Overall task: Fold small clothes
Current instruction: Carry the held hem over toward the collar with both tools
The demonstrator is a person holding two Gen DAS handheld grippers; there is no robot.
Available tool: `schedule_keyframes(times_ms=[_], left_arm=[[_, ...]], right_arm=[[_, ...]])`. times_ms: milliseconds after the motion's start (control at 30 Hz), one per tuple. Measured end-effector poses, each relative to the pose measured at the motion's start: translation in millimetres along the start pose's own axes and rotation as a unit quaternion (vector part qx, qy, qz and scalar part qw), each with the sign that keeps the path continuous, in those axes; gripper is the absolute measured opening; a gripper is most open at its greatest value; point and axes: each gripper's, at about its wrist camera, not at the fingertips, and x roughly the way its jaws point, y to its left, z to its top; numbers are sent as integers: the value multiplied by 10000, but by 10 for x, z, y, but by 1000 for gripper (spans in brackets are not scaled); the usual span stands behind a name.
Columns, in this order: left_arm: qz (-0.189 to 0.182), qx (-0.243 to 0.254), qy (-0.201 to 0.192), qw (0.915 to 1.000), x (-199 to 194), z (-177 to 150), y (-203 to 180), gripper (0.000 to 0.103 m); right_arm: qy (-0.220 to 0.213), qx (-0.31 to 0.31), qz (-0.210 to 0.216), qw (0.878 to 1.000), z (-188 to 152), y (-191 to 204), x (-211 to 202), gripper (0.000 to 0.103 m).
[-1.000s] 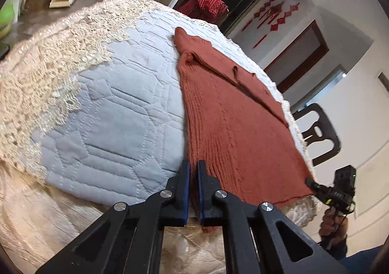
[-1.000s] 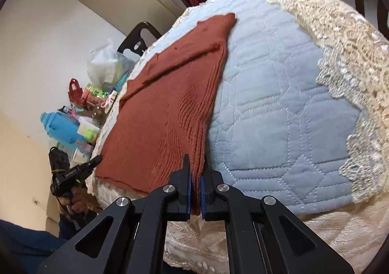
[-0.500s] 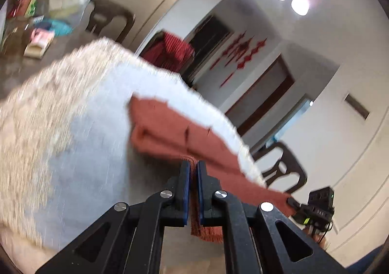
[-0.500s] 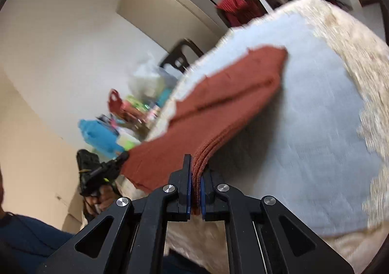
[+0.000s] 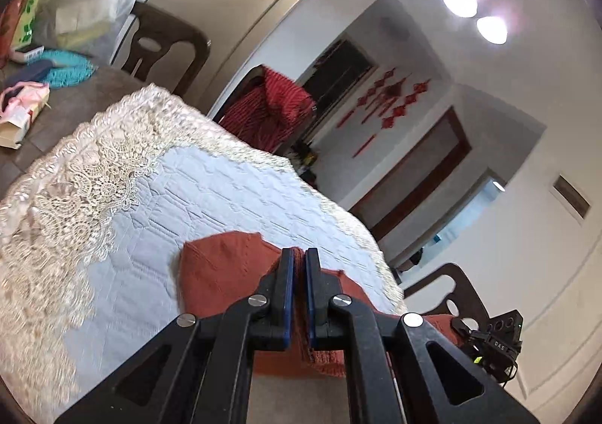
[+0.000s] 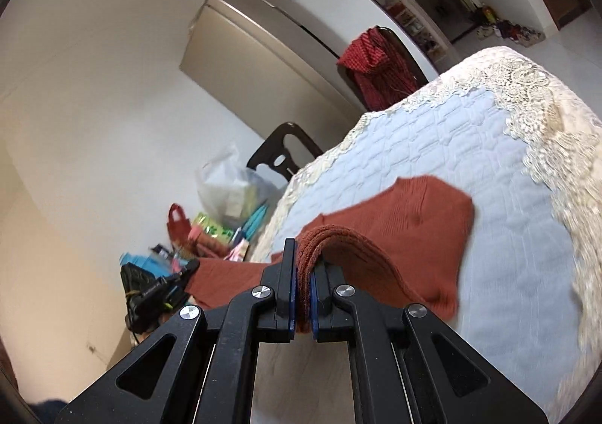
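Left gripper [image 5: 297,258]: clamped on sweater [image 5: 222,273] edge.
Right gripper [image 6: 304,254]: clamped on sweater's bunched edge.
Sweater: partly raised above quilt [image 5: 210,198].

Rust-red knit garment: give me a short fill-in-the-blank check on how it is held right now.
1. Both tongs are ____ on the rust-red knit garment.
2. The left tongs and right tongs each pinch its ____.
3. The garment's far end rests on the ____ quilted cover.

Missing words: shut; edge; blue
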Motion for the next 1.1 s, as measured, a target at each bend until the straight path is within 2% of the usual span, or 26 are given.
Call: schedule_keyframes(times_ms=[200,300,400,500,600,667,700,733,800,900,1100], left_arm=[[485,-434,441,9969,586,98,296,7],[779,-495,714,9932,862,69,425,7],[1062,-584,1090,9866,1124,15,570,7],[1095,-626,1305,9834,1253,-15,621,7],[1036,-716,1249,9842,1277,51,624,15],[1031,-795,1145,9849,1283,97,617,34],[994,-832,1068,9858,1272,121,621,36],[986,-832,1009,9865,1286,161,630,37],[1036,-766,889,9877,1262,193,620,37],[1129,-571,772,9890,1174,205,577,37],[1121,-58,798,9905,988,57,377,37]], right_arm=[[239,567,-201,9979,265,-389,458,5],[414,784,-339,9955,307,-572,659,5],[564,1167,-627,9896,292,-831,823,6],[656,1552,-877,9818,272,-1047,901,8],[667,1767,-843,9784,308,-1118,927,11],[644,1813,-763,9783,359,-1104,923,16],[600,1807,-714,9791,384,-1097,934,24],[518,1785,-651,9804,415,-1085,932,36],[374,1761,-605,9818,460,-1077,929,45],[267,1651,-658,9837,490,-1057,897,45],[310,933,-779,9921,407,-816,815,45]])
